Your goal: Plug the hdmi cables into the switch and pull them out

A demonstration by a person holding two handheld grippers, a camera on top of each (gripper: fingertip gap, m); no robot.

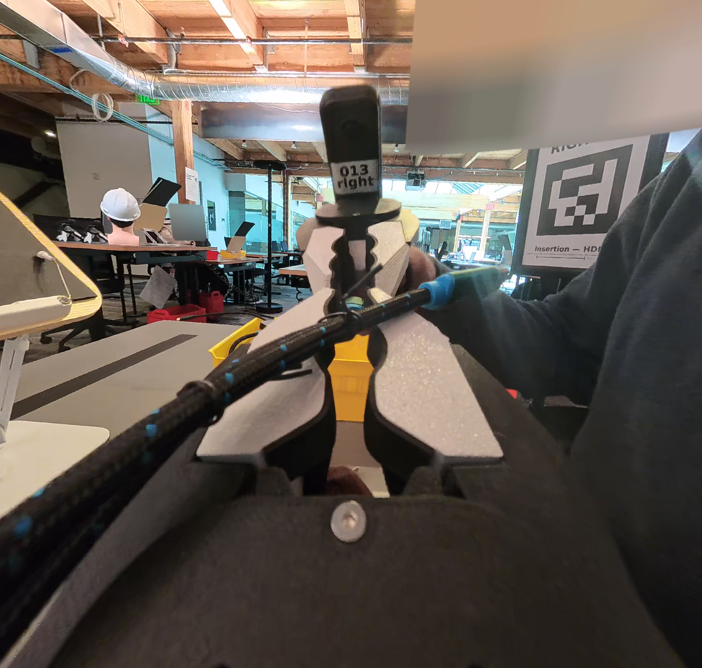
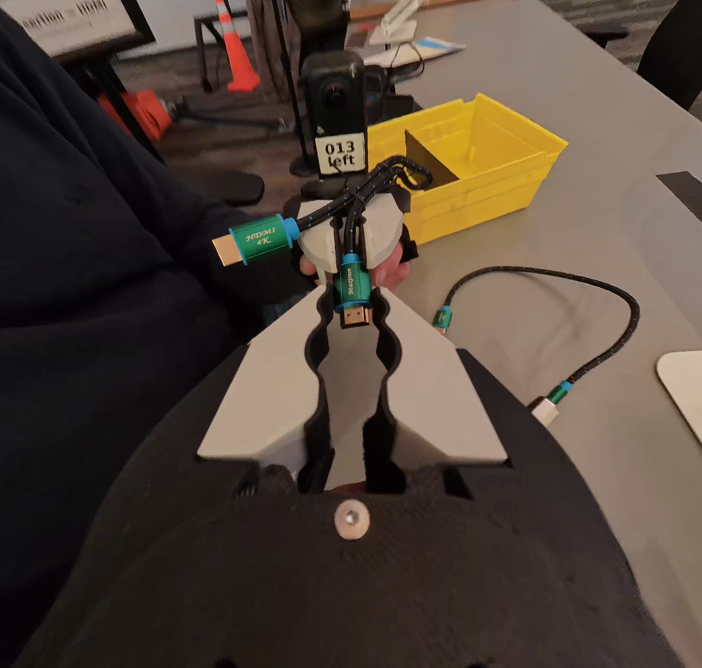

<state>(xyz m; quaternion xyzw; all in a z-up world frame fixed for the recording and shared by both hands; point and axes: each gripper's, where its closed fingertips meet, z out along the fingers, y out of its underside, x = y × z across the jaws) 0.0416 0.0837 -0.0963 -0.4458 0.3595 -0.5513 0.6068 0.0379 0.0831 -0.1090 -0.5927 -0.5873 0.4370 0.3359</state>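
A bundle of black braided HDMI cable (image 1: 266, 361), tied with a zip tie, runs across my left gripper (image 1: 351, 304), which is shut on it near the fingertips. In the right wrist view the bundle (image 2: 380, 179) loops above the left gripper (image 2: 349, 247). One green plug (image 2: 262, 239) sticks out to the left. A second green plug (image 2: 351, 289) hangs down between the tips of my right gripper (image 2: 352, 291), whose pads sit against its sides. The two grippers face each other tip to tip above the table edge; the right gripper (image 1: 351, 270) also shows in the left wrist view.
A yellow bin (image 2: 494, 194) with a dark divider stands on the grey table (image 2: 532, 80) just behind the grippers. Another braided cable (image 2: 630, 308) lies to the right, one end in a small silver box (image 2: 545, 414). A white flat object (image 2: 683, 384) is at the right edge. A person's dark sleeve (image 2: 95, 270) fills the left. Less than 4 cm separates the two grippers' tips.
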